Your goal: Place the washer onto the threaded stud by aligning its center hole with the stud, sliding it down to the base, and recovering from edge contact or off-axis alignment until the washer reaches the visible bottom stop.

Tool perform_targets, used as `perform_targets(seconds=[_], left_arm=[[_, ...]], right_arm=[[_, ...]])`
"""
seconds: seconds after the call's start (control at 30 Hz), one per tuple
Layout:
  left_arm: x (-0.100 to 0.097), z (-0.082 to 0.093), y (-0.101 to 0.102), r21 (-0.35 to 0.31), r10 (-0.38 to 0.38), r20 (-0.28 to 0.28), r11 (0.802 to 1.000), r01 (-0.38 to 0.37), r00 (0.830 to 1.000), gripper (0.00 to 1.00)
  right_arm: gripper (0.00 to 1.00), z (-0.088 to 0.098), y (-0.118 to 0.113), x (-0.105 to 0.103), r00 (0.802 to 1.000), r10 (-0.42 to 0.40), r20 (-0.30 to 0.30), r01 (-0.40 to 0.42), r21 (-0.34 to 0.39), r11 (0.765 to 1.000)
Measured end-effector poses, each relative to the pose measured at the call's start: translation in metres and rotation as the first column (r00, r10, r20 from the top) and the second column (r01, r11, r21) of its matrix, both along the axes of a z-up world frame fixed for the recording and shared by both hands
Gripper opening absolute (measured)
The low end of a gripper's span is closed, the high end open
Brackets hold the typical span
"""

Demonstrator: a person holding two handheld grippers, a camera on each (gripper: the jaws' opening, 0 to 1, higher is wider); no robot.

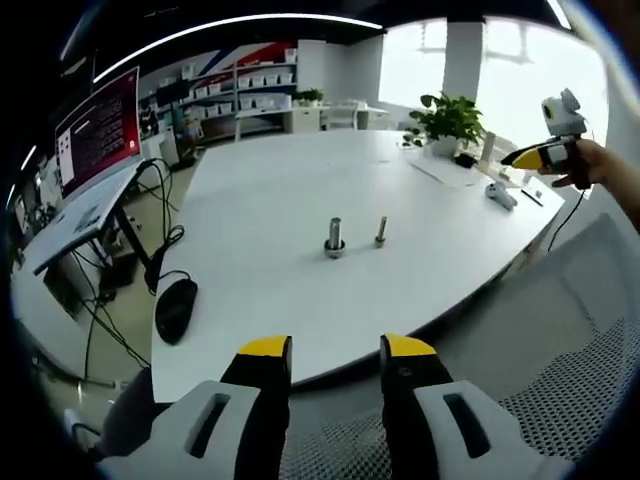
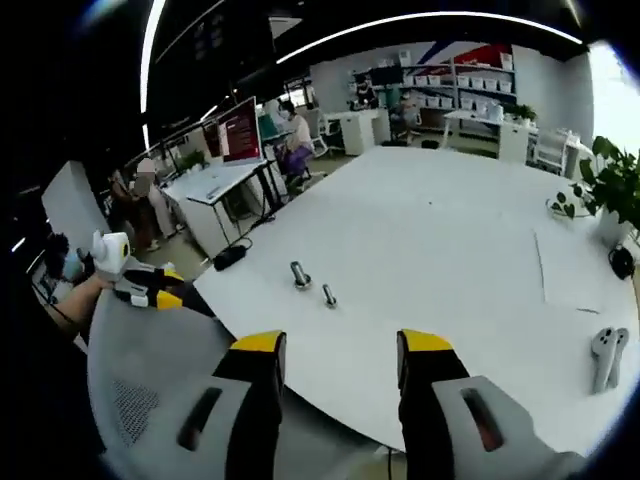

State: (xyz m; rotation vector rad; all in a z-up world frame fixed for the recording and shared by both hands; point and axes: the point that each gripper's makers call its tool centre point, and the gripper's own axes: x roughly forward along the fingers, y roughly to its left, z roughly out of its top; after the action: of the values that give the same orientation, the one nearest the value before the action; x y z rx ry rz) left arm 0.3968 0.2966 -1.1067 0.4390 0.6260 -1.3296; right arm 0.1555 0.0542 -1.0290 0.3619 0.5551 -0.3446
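Observation:
Two small upright metal pieces stand close together on the white table (image 1: 300,180). One is a thicker stud with a wide ring at its base (image 1: 334,238) (image 2: 300,275). The other is a thinner bolt (image 1: 381,232) (image 2: 328,295). I cannot make out a separate washer at this size. My left gripper (image 1: 337,350) is open and empty, short of the table's near edge. My right gripper (image 2: 340,350) is also open and empty, well back from the studs. Each gripper appears in the other's view, hand-held: the right one (image 1: 535,157) and the left one (image 2: 150,290).
A black mouse (image 1: 175,308) lies near the table's left edge. A potted plant (image 1: 447,120) and a white controller (image 1: 500,195) (image 2: 605,355) sit on the far side. A mesh chair (image 1: 580,360) is close to me. A desk with a monitor (image 1: 100,130) stands at the left.

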Motion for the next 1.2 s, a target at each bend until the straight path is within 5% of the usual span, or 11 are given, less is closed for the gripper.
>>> perform_targets(seconds=[0.27, 0.67, 0.87, 1.2], left_arm=[[0.003, 0.000, 0.000, -0.008, 0.008, -0.001, 1.000, -0.008, 1.000, 0.34], [0.002, 0.002, 0.000, -0.019, 0.020, -0.003, 1.000, -0.020, 1.000, 0.34], [0.002, 0.001, 0.000, -0.017, 0.019, -0.003, 1.000, -0.019, 1.000, 0.34], [0.002, 0.001, 0.000, -0.017, 0.022, -0.001, 1.000, -0.022, 1.000, 0.33]], right_arm=[[0.51, -0.029, 0.030, -0.027, 0.998, -0.055, -0.012, 0.056, 0.049, 0.997], [0.62, -0.059, 0.079, -0.015, 0.997, -0.028, -0.077, 0.036, 0.106, 0.994], [0.61, -0.064, 0.080, -0.015, 0.996, -0.037, -0.079, 0.048, 0.139, 0.989], [0.58, -0.066, 0.073, -0.017, 0.993, -0.071, -0.095, 0.078, 0.073, 0.994]])
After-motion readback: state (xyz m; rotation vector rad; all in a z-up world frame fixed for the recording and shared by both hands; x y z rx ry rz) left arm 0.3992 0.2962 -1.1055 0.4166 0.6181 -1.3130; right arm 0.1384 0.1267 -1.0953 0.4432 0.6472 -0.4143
